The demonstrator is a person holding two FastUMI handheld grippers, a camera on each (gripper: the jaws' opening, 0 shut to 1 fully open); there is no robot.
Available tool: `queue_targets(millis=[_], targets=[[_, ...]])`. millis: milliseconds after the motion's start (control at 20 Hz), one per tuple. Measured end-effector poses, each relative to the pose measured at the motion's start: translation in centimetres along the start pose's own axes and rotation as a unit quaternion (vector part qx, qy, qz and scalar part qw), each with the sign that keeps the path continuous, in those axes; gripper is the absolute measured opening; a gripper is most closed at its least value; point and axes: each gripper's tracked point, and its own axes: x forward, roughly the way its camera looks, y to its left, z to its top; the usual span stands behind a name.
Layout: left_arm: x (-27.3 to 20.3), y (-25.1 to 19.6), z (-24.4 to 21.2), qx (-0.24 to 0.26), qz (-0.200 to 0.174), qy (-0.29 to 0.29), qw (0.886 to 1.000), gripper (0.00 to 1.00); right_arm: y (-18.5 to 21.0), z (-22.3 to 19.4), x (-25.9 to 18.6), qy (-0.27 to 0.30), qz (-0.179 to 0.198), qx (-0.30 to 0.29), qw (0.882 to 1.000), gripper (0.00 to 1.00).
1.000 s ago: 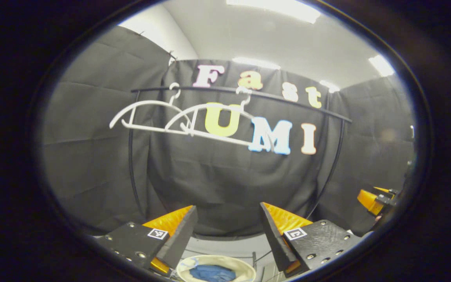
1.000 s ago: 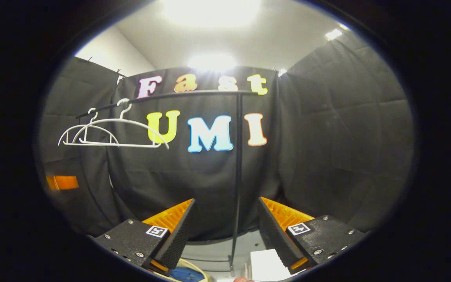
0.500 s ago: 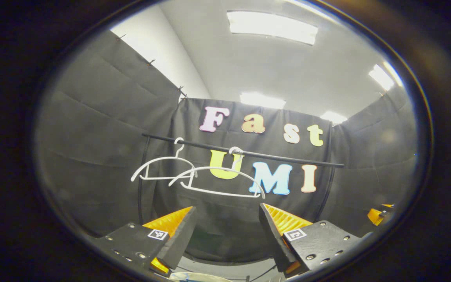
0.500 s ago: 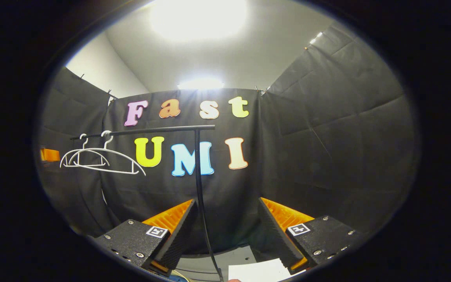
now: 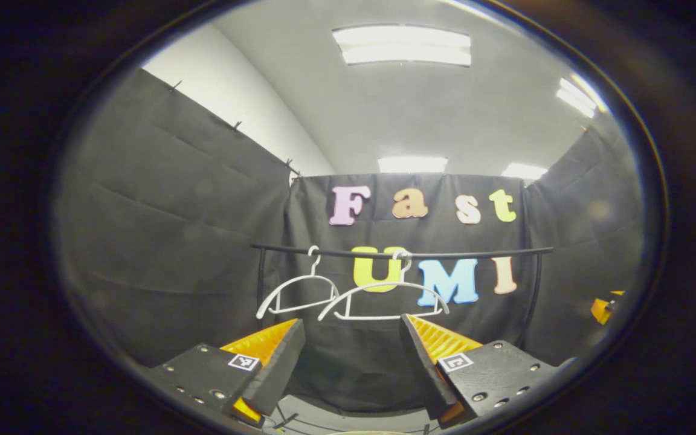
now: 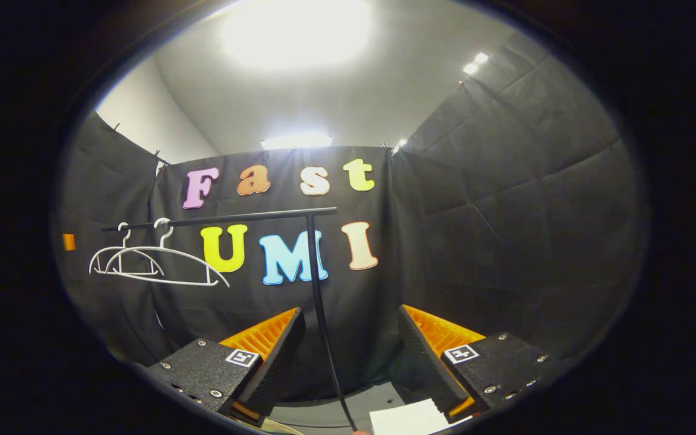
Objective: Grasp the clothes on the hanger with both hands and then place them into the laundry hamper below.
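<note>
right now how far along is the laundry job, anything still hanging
Looks finished or nearly so. Both hangers on the rail are bare, with no clothes on them. The left gripper and right gripper are open and hold nothing. Whether the clothes lie in the hamper cannot be told from here.

Recording booth, not a home: black cloth walls [image 5: 167, 211], ceiling light panels [image 5: 402, 45], bare clothes rail [image 5: 402, 254] with white hangers [image 5: 384, 299].
</note>
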Motion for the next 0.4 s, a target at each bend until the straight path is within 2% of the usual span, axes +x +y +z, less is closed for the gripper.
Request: queue_targets(millis=[250,300,350,400], targets=[[0.1,1.4,-3.8,-0.007,-0.034,0.006,0.999,0.89,4.2,-0.9,-2.1,-0.012,0.017,-0.029,0.999,0.95],[0.0,1.7,-4.5,-0.006,-0.039,0.006,0.999,0.92,4.8,-1.3,-2.6,-0.014,0.02,-0.032,0.999,0.91],[0.2,2.0,-5.5,-0.003,-0.043,0.011,0.999,0.92,5.7,-1.7,-3.2,-0.012,0.027,-0.033,0.999,0.95],[0.2,2.2,-6.3,-0.001,-0.05,0.017,0.999,0.92,6.3,-1.9,-3.8,-0.008,0.032,-0.035,0.999,0.95]])
